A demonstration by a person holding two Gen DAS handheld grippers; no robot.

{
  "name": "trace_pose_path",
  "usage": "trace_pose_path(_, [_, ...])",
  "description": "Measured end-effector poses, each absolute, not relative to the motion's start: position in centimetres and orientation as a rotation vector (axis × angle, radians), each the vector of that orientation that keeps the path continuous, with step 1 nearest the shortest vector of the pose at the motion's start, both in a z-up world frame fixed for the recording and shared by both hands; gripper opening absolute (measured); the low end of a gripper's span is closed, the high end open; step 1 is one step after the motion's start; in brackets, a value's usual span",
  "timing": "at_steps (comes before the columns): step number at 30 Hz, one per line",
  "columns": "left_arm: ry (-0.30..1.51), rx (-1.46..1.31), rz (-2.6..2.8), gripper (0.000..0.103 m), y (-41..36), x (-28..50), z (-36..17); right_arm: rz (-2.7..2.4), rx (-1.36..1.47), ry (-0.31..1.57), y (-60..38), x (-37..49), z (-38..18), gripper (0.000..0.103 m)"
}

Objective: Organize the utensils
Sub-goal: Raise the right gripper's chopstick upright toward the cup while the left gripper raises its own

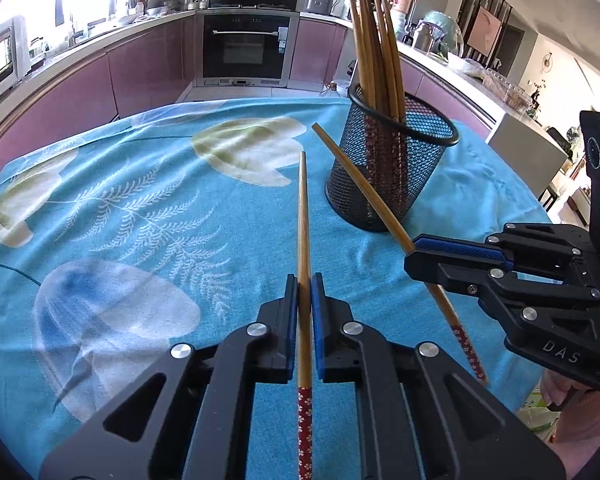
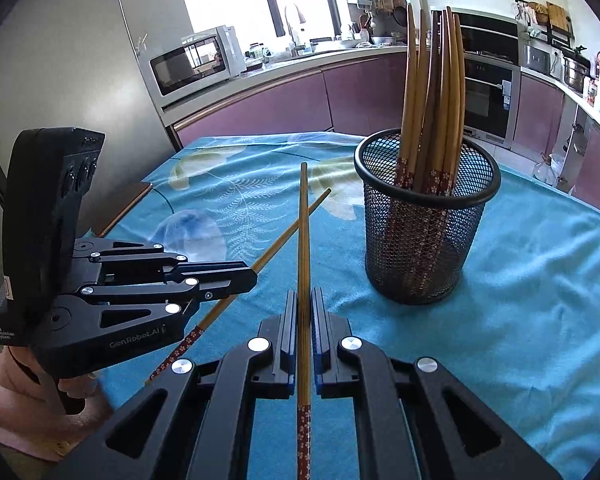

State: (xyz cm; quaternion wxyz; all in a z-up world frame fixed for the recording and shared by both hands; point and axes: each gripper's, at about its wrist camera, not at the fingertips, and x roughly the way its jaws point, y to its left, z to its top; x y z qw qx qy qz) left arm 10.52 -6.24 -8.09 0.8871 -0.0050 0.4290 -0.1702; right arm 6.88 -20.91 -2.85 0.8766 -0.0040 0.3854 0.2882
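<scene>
The left tongs (image 1: 304, 296) clench one chopstick (image 1: 303, 240) mid-shaft; the right tongs (image 2: 304, 312) clench another chopstick (image 2: 303, 240). Both look light, stiff, slippery; the mesh holder (image 2: 424, 232) stands near.

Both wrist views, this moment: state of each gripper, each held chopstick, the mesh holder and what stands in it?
left gripper: shut on one chopstick.
left chopstick: clamped between the fingers, held above the cloth.
right gripper: shut on one chopstick.
right chopstick: clamped, off the cloth.
mesh holder: upright on the blue tablecloth.
chopsticks in holder: standing, patterned ends down.
</scene>
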Motion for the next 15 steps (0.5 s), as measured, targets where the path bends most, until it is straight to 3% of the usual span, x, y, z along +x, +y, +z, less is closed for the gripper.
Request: trace_pose_path(15, [0.841, -0.073, -0.423, 0.008, -5.8, 9.3, -5.4, 0.615, 0.038, 0.749, -21.9, 6.0, -1.2, 0.006])
